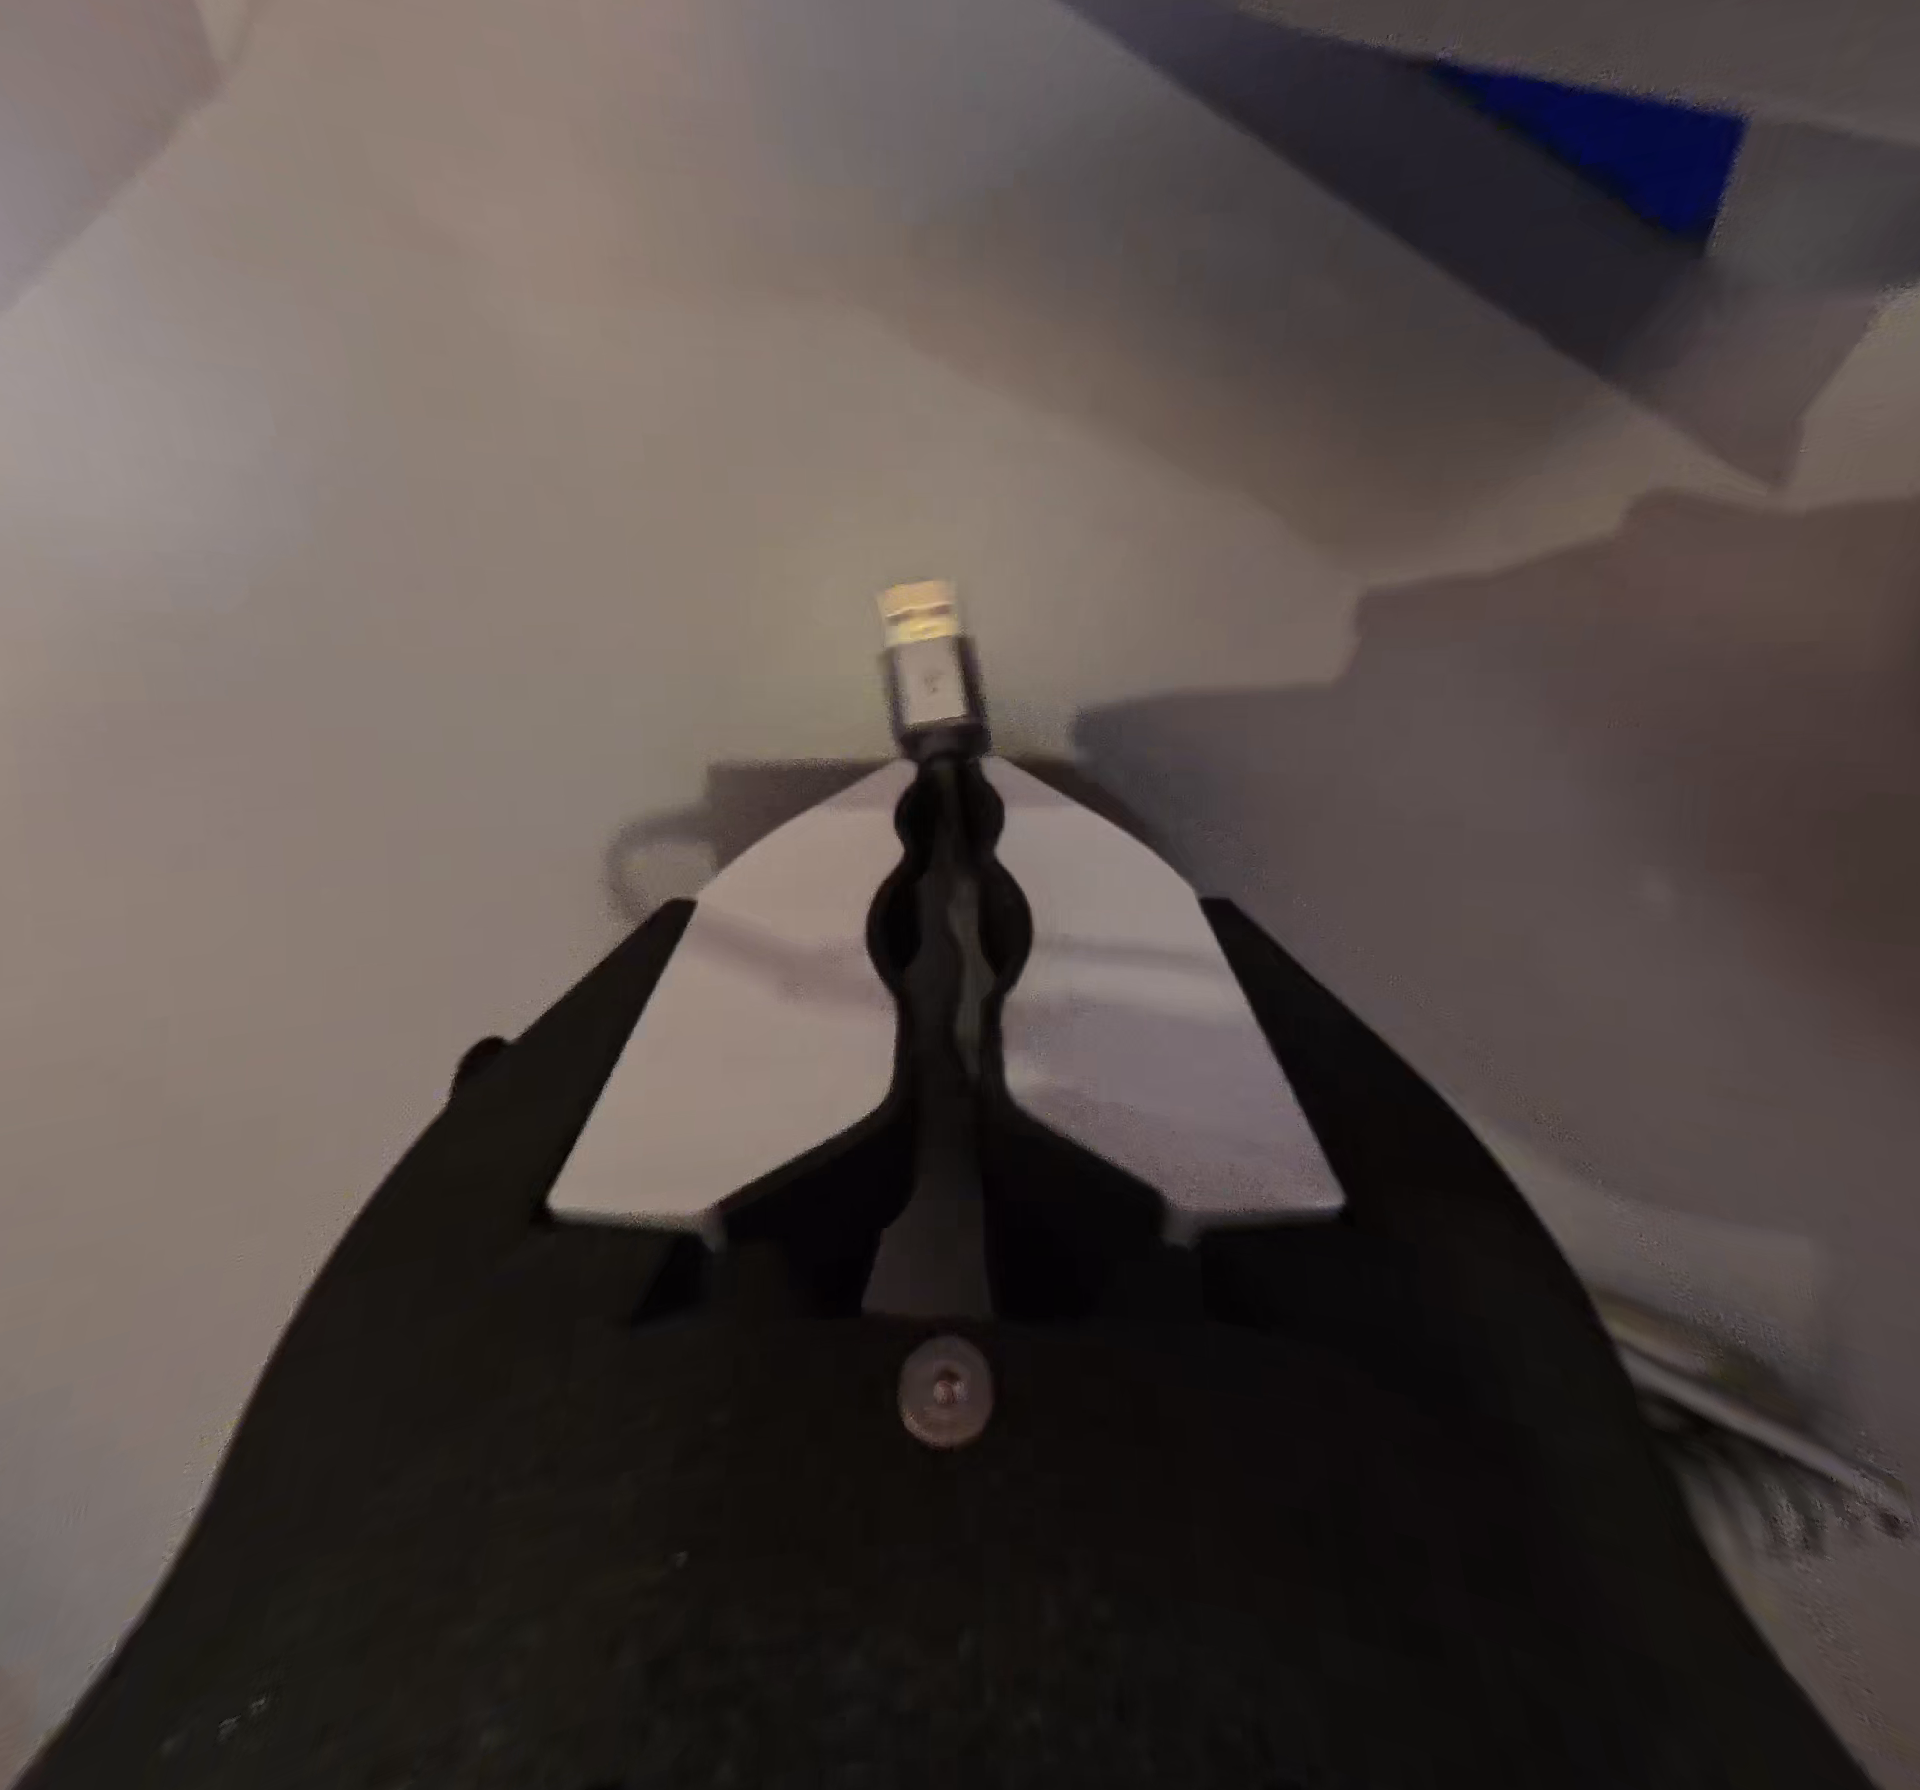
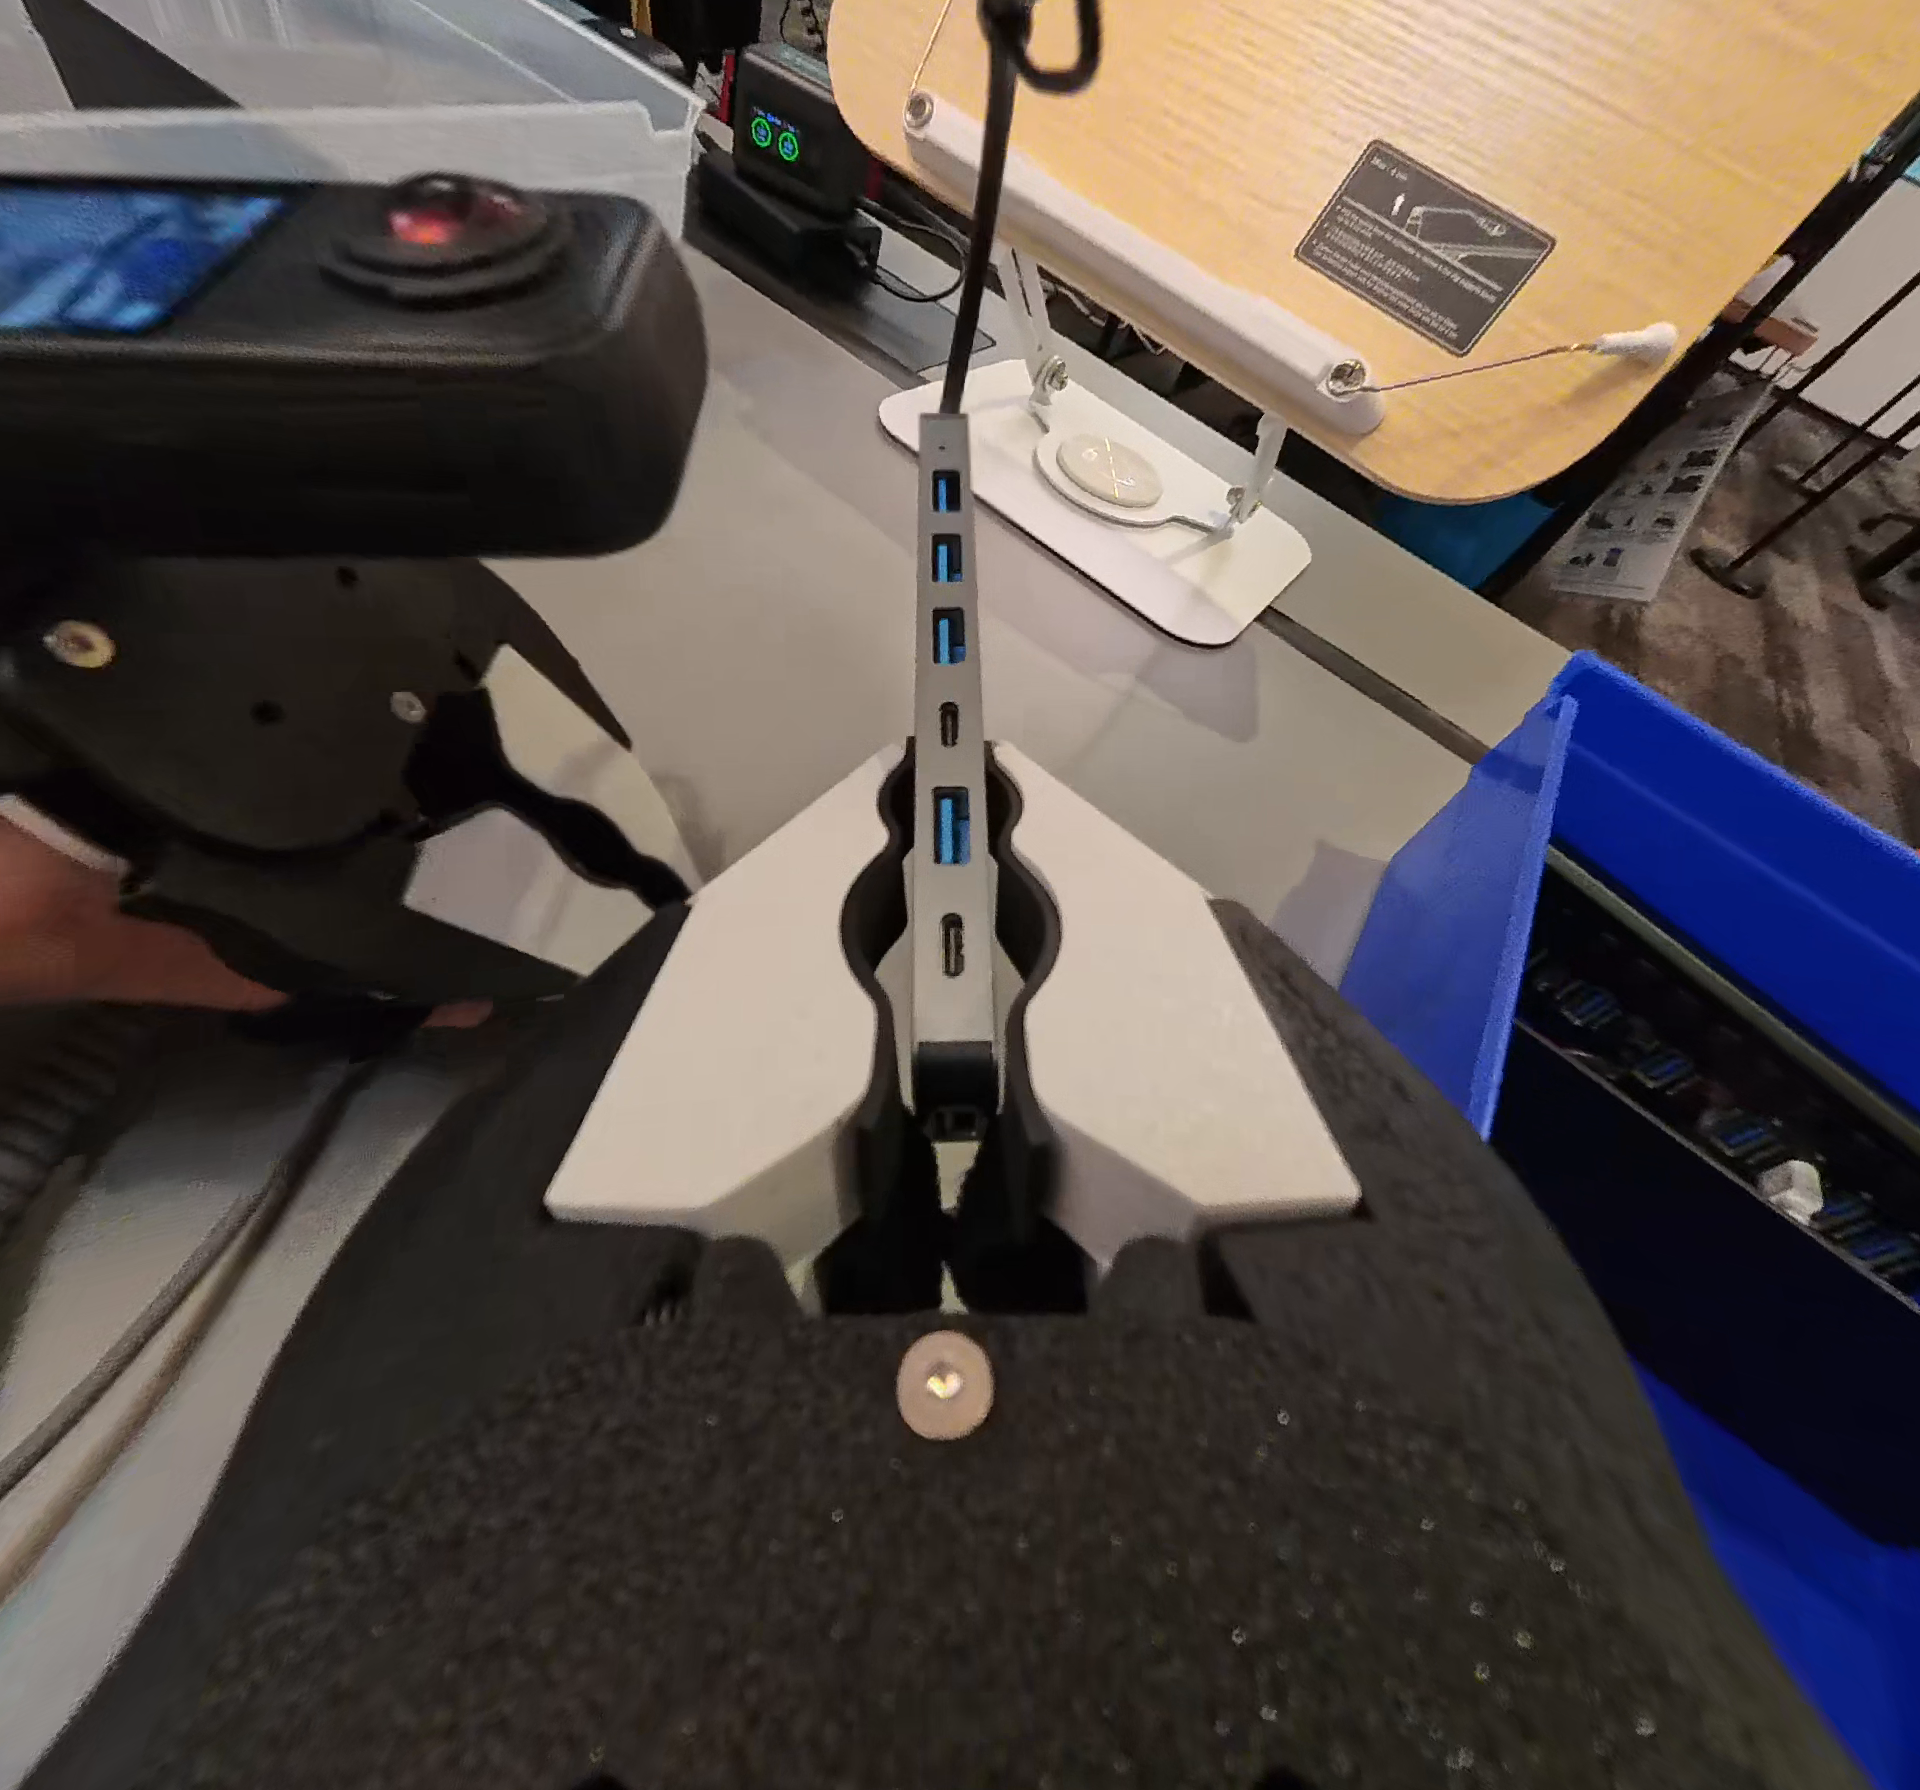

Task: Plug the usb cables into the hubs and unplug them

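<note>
In the left wrist view my left gripper [image 1: 940,774] is shut on a USB cable [image 1: 961,1002]. Its grey plug with a bright metal tip [image 1: 925,660] sticks out past the fingertips, over a blurred pale surface. In the right wrist view my right gripper [image 2: 948,784] is shut on a slim grey USB hub [image 2: 945,660]. The hub points away from me, its row of blue and small oval ports facing up. Its black lead [image 2: 982,213] runs up out of frame. The left gripper [image 2: 436,764] with its camera shows at the left, apart from the hub.
A blue bin [image 2: 1662,992] holding more hubs stands at the right. A wooden board on a white stand [image 2: 1351,130] rises behind the hub on the grey table [image 2: 790,597]. A clear plastic box [image 2: 343,78] is at the back left. A hand [image 2: 94,940] holds the left gripper. The grippers' ends are close to 11 cm from one another.
</note>
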{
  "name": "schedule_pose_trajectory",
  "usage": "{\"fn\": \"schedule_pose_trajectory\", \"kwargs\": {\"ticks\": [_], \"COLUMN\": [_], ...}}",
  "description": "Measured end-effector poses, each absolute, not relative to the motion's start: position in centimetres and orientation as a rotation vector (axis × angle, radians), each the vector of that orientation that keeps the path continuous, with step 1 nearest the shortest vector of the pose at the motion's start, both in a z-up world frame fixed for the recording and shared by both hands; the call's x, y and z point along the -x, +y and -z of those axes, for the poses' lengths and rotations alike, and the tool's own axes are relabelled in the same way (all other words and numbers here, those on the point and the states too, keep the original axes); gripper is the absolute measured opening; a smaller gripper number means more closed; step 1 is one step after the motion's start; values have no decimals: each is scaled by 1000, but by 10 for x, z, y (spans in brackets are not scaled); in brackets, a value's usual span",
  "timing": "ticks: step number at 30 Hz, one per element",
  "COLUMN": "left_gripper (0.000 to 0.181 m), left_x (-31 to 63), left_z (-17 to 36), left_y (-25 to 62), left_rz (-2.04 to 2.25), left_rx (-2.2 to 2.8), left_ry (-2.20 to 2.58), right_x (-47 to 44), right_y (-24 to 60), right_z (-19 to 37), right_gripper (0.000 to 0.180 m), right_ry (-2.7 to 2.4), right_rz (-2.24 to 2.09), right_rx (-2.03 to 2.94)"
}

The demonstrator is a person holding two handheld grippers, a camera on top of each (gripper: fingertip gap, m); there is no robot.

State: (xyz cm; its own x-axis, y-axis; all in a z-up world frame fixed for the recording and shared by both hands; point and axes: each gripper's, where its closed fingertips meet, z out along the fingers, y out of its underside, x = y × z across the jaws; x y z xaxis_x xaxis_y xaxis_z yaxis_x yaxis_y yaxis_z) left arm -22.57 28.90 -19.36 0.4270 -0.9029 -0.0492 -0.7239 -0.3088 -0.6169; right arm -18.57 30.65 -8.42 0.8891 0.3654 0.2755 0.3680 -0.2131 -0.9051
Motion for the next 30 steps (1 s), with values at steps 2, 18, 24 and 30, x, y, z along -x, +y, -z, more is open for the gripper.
{"fn": "schedule_pose_trajectory", "kwargs": {"ticks": [2, 18, 24, 30], "left_gripper": [14, 3, 4, 4], "left_x": [228, 331, 341, 338], "left_z": [194, 90, 91, 89], "left_y": [286, 230, 209, 206], "left_rz": [400, 912, 1066, 1262], "left_rx": [2110, 1889, 1856, 1803], "left_ry": [1398, 966, 862, 797], "right_x": [186, 210, 214, 247], "right_y": [307, 312, 309, 274], "right_z": [88, 167, 172, 150], "right_gripper": [9, 9, 14, 39], "right_ry": [-563, -1096, -1136, -1024], "right_rz": [7, 383, 430, -95], "right_rx": [1826, 1916, 1886, 1917]}}
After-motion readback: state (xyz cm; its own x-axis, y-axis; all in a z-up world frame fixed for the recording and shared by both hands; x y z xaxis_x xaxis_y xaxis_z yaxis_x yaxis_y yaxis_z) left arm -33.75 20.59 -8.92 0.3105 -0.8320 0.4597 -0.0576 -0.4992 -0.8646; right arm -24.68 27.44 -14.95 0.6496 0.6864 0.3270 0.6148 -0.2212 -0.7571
